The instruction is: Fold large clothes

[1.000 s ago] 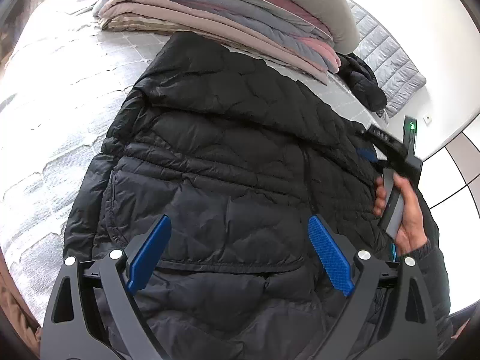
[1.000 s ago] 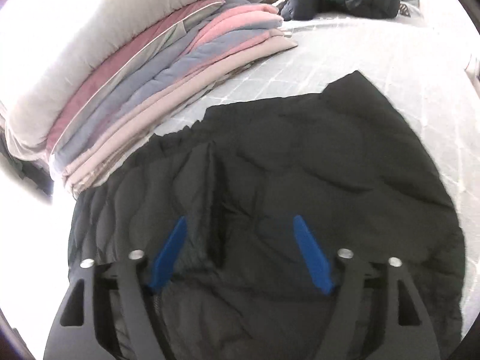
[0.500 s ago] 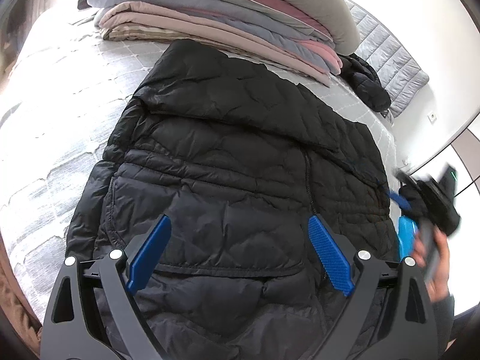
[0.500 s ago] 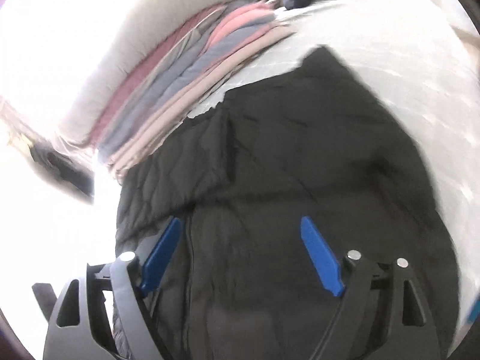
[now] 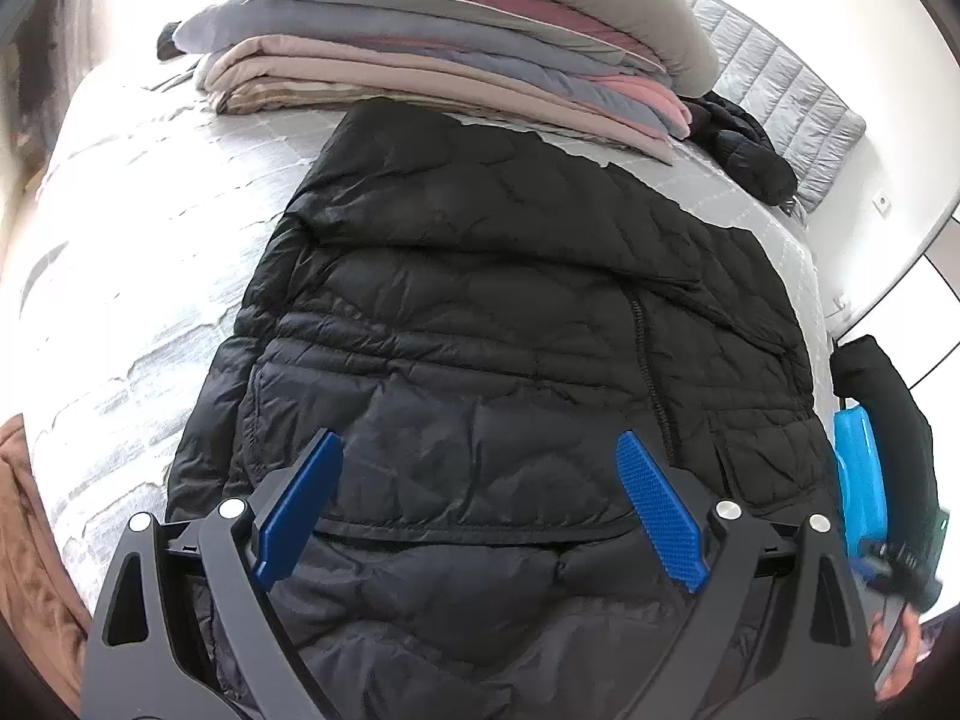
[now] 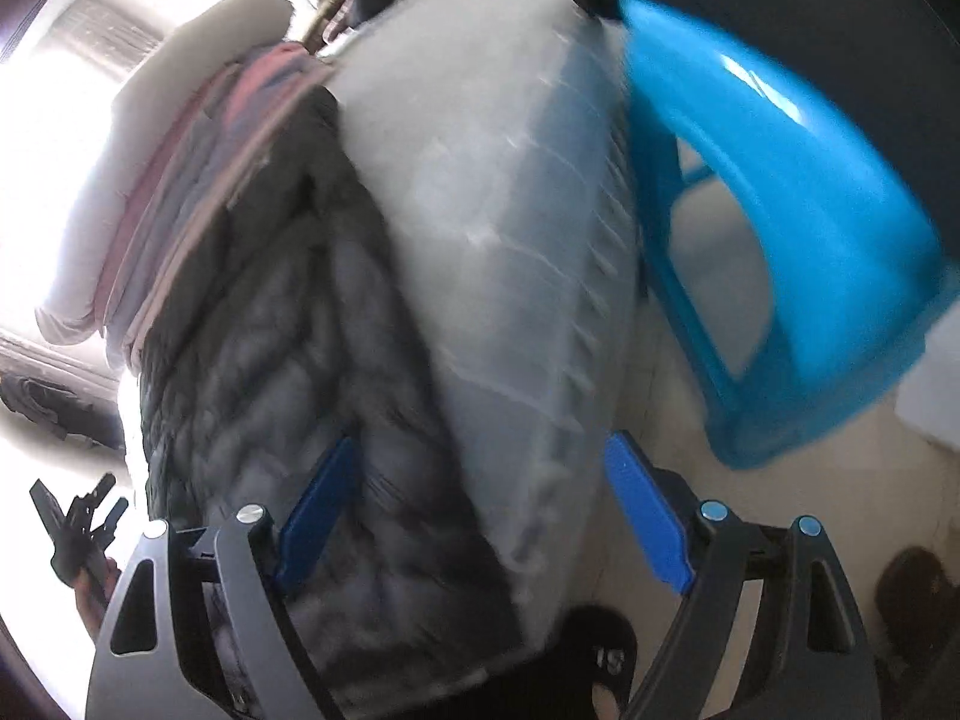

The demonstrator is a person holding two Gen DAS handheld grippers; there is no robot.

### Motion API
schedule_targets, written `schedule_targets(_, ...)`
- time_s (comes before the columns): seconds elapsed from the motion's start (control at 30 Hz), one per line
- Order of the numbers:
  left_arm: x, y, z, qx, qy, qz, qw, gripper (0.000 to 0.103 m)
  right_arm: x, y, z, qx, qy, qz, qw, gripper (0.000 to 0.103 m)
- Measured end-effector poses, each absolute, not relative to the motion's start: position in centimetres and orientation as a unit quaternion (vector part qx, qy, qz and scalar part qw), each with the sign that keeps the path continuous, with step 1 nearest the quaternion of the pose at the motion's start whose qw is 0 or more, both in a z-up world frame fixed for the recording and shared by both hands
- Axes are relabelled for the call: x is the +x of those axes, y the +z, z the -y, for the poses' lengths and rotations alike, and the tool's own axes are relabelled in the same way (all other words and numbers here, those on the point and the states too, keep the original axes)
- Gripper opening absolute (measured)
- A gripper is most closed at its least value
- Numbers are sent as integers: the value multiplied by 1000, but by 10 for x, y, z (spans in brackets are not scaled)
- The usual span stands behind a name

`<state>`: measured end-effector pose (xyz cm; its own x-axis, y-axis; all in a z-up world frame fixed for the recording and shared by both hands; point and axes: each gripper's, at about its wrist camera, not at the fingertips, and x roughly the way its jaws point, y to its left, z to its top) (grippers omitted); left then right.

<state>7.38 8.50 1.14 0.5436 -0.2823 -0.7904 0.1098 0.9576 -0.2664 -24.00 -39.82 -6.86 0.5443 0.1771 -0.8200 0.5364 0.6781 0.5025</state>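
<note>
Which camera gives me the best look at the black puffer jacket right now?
The left wrist view. It shows the black puffer jacket spread flat on the bed, sharp and nearly whole, with its zipper and quilting clear. The right wrist view is tilted and motion-blurred, catching only a side strip of the jacket beside the mattress edge.

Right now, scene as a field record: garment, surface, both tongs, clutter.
garment: black jacket, spread flat, zipper side up
surface: bed with pale quilted cover
left tongs: open, over the jacket's lower part, gripping nothing
right tongs: open, off the bed's side, view blurred and tilted
stack: folded blankets at the jacket's far end
other: second dark garment beyond the stack; blue stool beside the bed
</note>
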Motion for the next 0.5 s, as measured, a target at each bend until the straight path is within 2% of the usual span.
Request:
schedule_targets(0.17,67,9,-97,-102,-113,-467,871,89,-263,-99,402,455,-60,-451,766,82)
schedule_targets(0.37,53,7,-125,-134,-145,-477,856,89,-269,-103,396,490,-14,-425,761,82)
schedule_targets(0.5,47,7,-157,-161,-121,-475,857,89,-270,-66,386,413,-49,-387,823,82)
